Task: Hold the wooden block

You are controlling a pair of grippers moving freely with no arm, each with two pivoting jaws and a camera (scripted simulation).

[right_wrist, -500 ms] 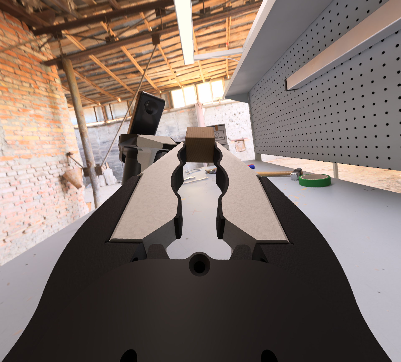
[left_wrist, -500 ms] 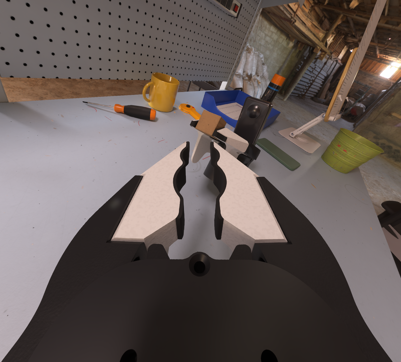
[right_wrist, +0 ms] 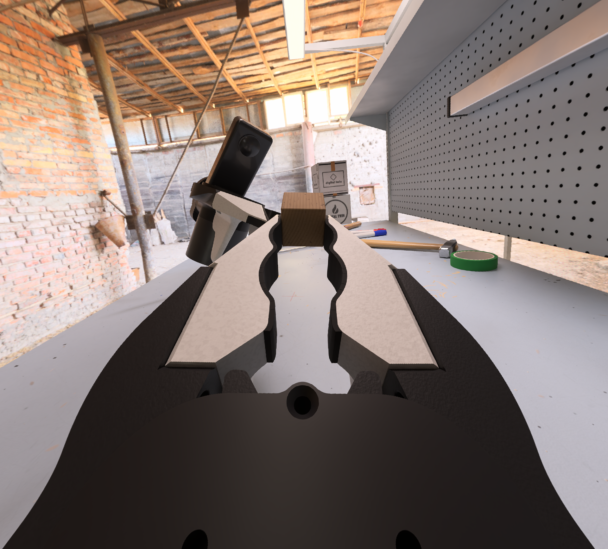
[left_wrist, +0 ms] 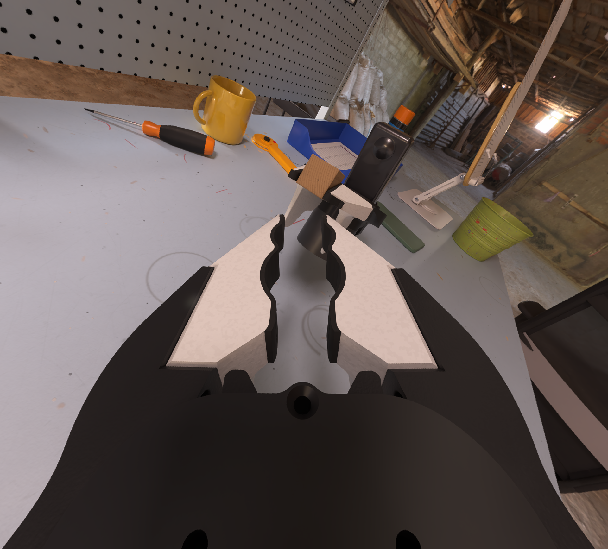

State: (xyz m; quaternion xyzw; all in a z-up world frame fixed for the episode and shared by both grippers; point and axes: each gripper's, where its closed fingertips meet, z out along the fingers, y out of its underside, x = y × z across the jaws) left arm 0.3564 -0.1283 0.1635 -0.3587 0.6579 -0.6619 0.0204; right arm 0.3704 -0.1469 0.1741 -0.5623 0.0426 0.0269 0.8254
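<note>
The wooden block [right_wrist: 303, 219], a small brown cube, is clamped between the tips of my right gripper [right_wrist: 303, 225] and held above the grey bench [right_wrist: 493, 336]. In the left wrist view the block [left_wrist: 317, 175] shows just beyond my left gripper [left_wrist: 303, 224], between the right gripper's white fingers [left_wrist: 297, 204]. My left gripper is open and empty, with its tips a short way below and in front of the block and apart from it. In the right wrist view, the left gripper's black body [right_wrist: 240, 155] stands tilted to the left of the block.
A yellow mug [left_wrist: 227, 112], a screwdriver [left_wrist: 177, 136], an orange cutter [left_wrist: 273, 151] and a blue tray [left_wrist: 316, 135] lie near the pegboard. A green bucket [left_wrist: 487, 230] stands at the bench's right end. A hammer [right_wrist: 408, 245] and green tape roll [right_wrist: 473, 260] lie far off.
My left gripper's jaws have opened a little wider and it has tilted. The right gripper still holds the block in about the same place.
</note>
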